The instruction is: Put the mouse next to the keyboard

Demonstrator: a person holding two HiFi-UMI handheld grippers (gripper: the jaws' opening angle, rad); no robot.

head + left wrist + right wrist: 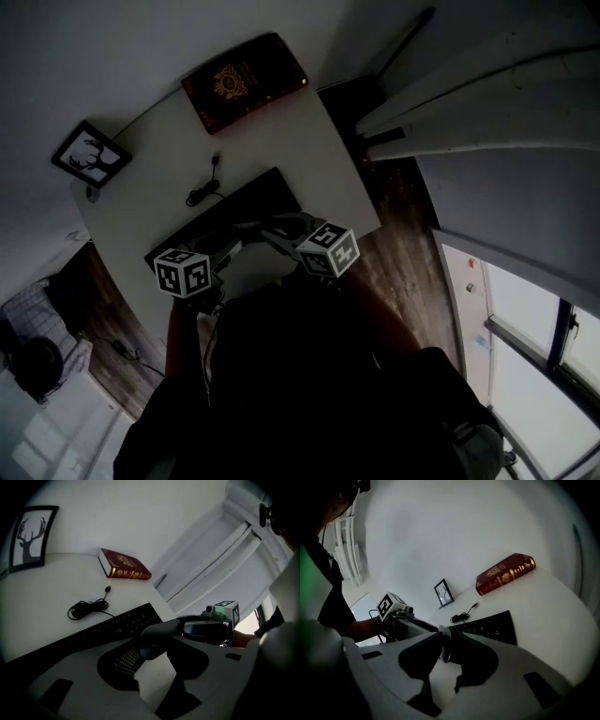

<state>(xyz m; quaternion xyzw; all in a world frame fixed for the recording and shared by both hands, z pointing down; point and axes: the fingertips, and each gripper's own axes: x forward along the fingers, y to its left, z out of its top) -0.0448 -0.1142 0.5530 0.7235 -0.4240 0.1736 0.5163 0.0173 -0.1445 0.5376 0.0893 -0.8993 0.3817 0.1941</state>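
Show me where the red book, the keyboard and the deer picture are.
red book point(123, 564): left gripper view, on its cover.
keyboard point(117, 625): left gripper view, on its keys.
deer picture point(30, 536): left gripper view, on the deer print.

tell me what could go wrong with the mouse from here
1. The right gripper seems to hold the mouse only at the tips of its fingers, so it could slip out.
2. The left gripper, open, sits close against the right one. A bump could knock the mouse loose.
3. The table past the right end of the keyboard is a narrow strip. Set too far out, the mouse could go over the edge.
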